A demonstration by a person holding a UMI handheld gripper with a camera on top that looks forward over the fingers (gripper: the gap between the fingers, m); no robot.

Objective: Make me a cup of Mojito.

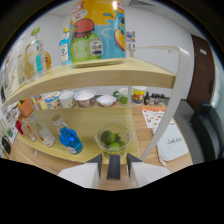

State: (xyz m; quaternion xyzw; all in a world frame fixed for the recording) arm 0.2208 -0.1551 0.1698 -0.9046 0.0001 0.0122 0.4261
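The tongs (114, 161) are seen released, with nothing gripped, and the glass bowl of limes (113, 138) is located just ahead of them at 12 o'clock on the lower shelf (95, 120). A blue bottle (70, 140) is positioned at 9 o'clock from the bowl, and small bowls (85, 97) are lined up beyond it. No cup or poured drink is visible, so the Mojito is judged barely begun; limes, liquid and mixing remain outstanding.

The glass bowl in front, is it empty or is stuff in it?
Not empty: the glass bowl holds green limes, just ahead of the open gripper.
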